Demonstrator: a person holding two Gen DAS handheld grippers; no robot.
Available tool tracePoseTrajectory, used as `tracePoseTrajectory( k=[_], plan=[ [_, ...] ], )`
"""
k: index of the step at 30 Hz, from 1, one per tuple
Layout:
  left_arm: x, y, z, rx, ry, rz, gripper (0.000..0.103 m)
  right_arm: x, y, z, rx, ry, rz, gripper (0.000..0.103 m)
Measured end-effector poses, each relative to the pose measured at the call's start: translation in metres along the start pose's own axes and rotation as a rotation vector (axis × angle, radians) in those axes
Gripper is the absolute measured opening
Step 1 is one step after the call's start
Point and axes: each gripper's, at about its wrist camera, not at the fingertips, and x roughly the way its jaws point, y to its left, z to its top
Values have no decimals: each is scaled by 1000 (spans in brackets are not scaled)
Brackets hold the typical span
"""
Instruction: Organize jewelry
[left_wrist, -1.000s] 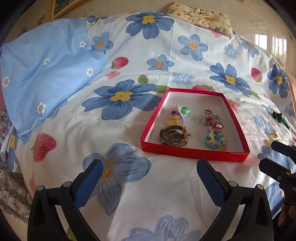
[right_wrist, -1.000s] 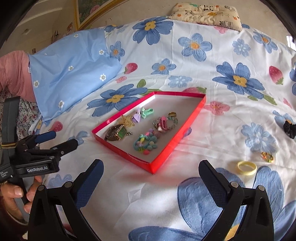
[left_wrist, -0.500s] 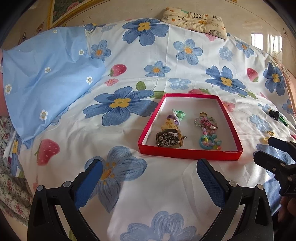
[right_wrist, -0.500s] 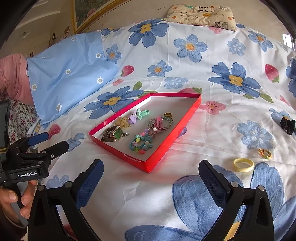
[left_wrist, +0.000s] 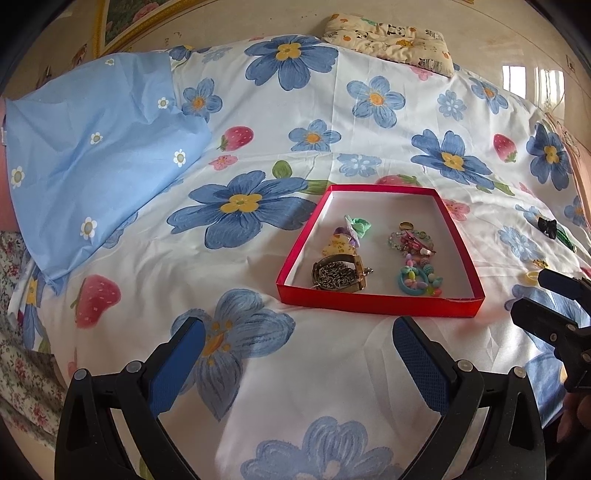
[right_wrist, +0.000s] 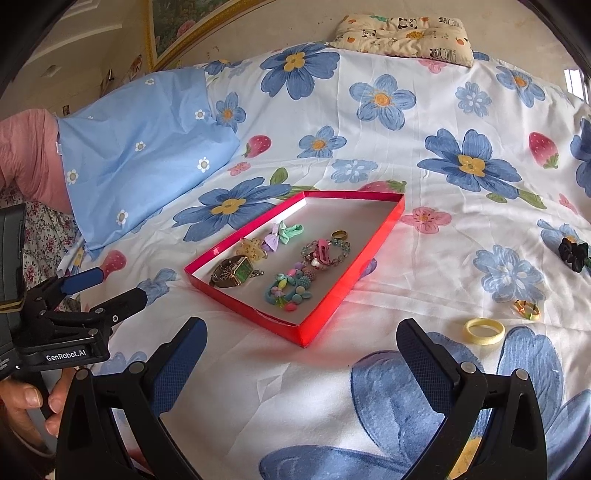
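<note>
left view, box: a red box (left_wrist: 380, 306) on the floral bed (left_wrist: 258, 288) holds a watch (left_wrist: 340, 275), hair ties (left_wrist: 356, 227), a ring (left_wrist: 405, 225) and beaded bracelets (left_wrist: 419, 282).
left view, tongs: left tongs (left_wrist: 299, 354) gape wide, empty, short of the box.
right view, loose pieces: a yellow bangle (right_wrist: 484, 331), a small gold ring (right_wrist: 526, 308) and a black clip (right_wrist: 573, 253) lie on the bed right of the box.
right view, tongs: right tongs (right_wrist: 301, 354) spread, empty.
right view, writing: "genrobot.ai" on the left tool.

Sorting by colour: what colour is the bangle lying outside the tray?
Pale yellow bangle, clearest in the right wrist view.
</note>
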Motion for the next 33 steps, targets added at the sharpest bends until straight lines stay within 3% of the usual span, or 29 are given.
tracePoseTrajectory(
  k=[33],
  plan=[
    [-3, -1, 0, 5, -2, 5, 102, -2, 5, 0, -6, -3, 0, 103]
  ],
)
